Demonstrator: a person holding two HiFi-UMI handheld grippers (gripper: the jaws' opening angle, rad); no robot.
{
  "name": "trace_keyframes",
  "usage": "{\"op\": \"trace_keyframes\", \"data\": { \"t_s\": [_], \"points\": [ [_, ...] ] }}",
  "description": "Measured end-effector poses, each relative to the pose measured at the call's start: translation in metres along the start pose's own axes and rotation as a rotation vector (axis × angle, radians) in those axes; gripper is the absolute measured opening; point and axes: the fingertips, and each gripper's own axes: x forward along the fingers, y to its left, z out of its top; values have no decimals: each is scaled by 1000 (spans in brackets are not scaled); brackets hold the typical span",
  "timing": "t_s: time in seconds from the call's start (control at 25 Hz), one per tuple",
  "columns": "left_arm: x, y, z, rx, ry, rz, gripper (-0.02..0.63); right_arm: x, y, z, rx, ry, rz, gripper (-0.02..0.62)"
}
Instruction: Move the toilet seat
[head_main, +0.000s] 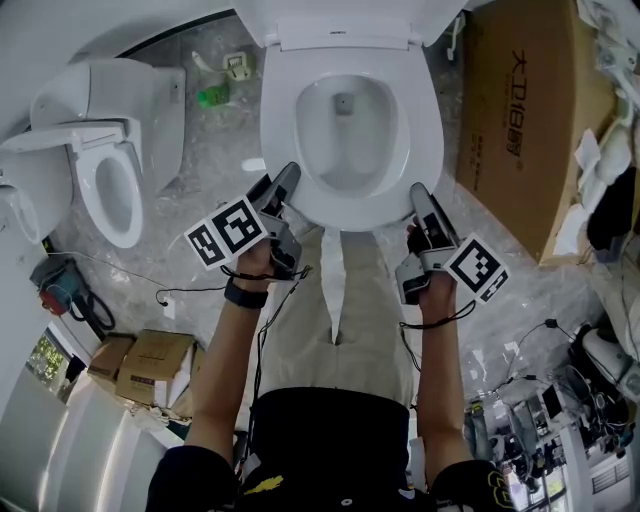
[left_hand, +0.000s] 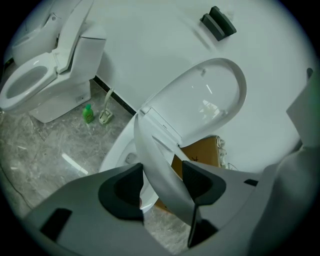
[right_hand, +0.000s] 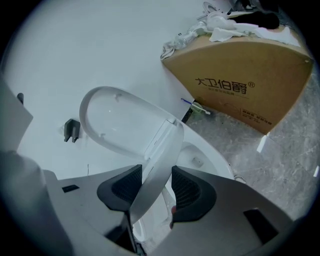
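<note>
The toilet seat (head_main: 352, 212) is standing part-way up over the bowl (head_main: 320, 130), hinged at the bowl's back and tilting between the bowl and the lid (left_hand: 210, 95), which is leaning upright behind the bowl against the white wall. The seat's long axis is running from that hinge out to its rounded front end, and the front end is pointing up and toward me, clear of the bowl's rim. I am pinching the seat near that front end from both sides. My left gripper (head_main: 283, 180) is clamping the left side of the ring, with the thin white edge wedged slantwise between its dark pads (left_hand: 129, 186). My right gripper (head_main: 420, 198) is doing the same at the right side, its jaws part-way closed on the edge running between them. Neither tool is touching the bowl itself. To the right of the bowl a big cardboard box (head_main: 520, 110) is lying on the marble floor (head_main: 210, 170). To the left of the bowl a green bottle (head_main: 212, 97) is standing near the wall. Farther left of the bowl a second toilet (head_main: 100, 150) is sitting with its seat down.
</note>
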Motion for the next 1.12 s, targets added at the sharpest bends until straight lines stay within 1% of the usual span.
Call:
{"op": "trace_keyframes", "data": {
  "t_s": [0.2,0.36,0.6,0.88,1.12],
  "points": [
    [-3,-13,15,-41,-2,-1,261,0,18,15,-7,-17,-3,213],
    [-4,-24,28,-73,-27,-13,264,1,30,26,3,-35,5,218],
    [-6,-42,50,-123,-58,-40,273,4,52,44,5,-69,51,236],
    [-6,-58,75,-184,-84,-36,281,11,78,65,22,-107,97,249],
    [-3,-74,101,-233,-114,-51,298,21,102,86,41,-143,154,261]
  ]
}}
